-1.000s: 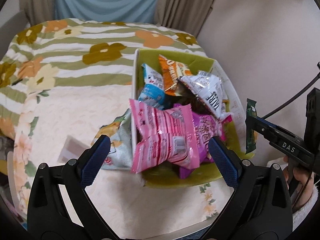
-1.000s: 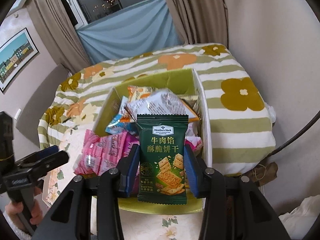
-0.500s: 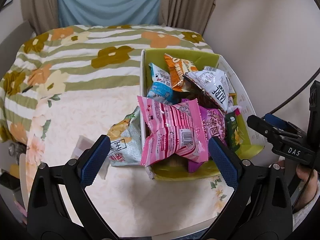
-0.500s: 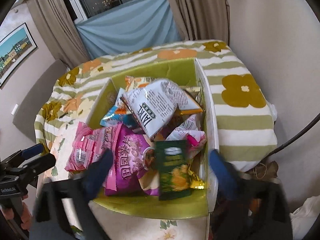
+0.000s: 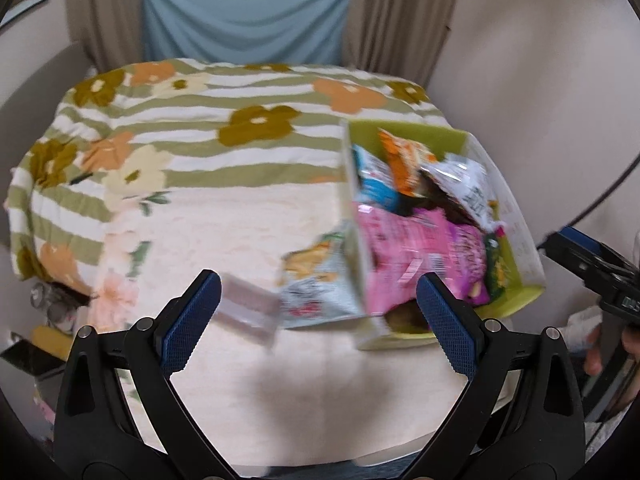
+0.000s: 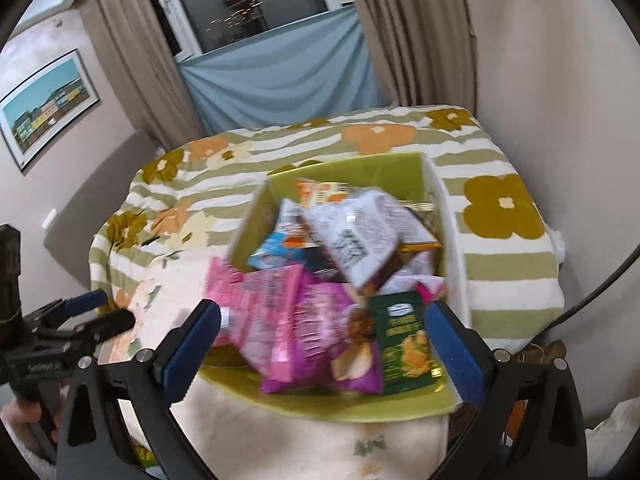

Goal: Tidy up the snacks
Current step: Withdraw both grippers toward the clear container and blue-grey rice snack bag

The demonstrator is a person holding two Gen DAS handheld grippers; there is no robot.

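Observation:
A green box [image 6: 416,172] [image 5: 516,304] on the table holds several snack bags. A dark green cracker packet [image 6: 404,340] [image 5: 498,268] lies at its near right corner beside pink bags [image 6: 276,312] [image 5: 404,248] and a white bag [image 6: 356,232]. A pale snack bag [image 5: 316,284] lies on the table outside the box's left wall. My left gripper [image 5: 318,318] is open and empty, above the table near that bag. My right gripper [image 6: 322,348] is open and empty, just short of the box.
A flowered striped cloth [image 5: 200,128] covers the table. A flat pale card [image 5: 248,312] lies left of the loose bag. A wall stands close on the right. Curtains and a blue drape [image 6: 280,80] are behind the table.
My right gripper opened and let the dark green cracker packet drop into the box, then drew back. My left gripper swung left, toward the loose bag on the table.

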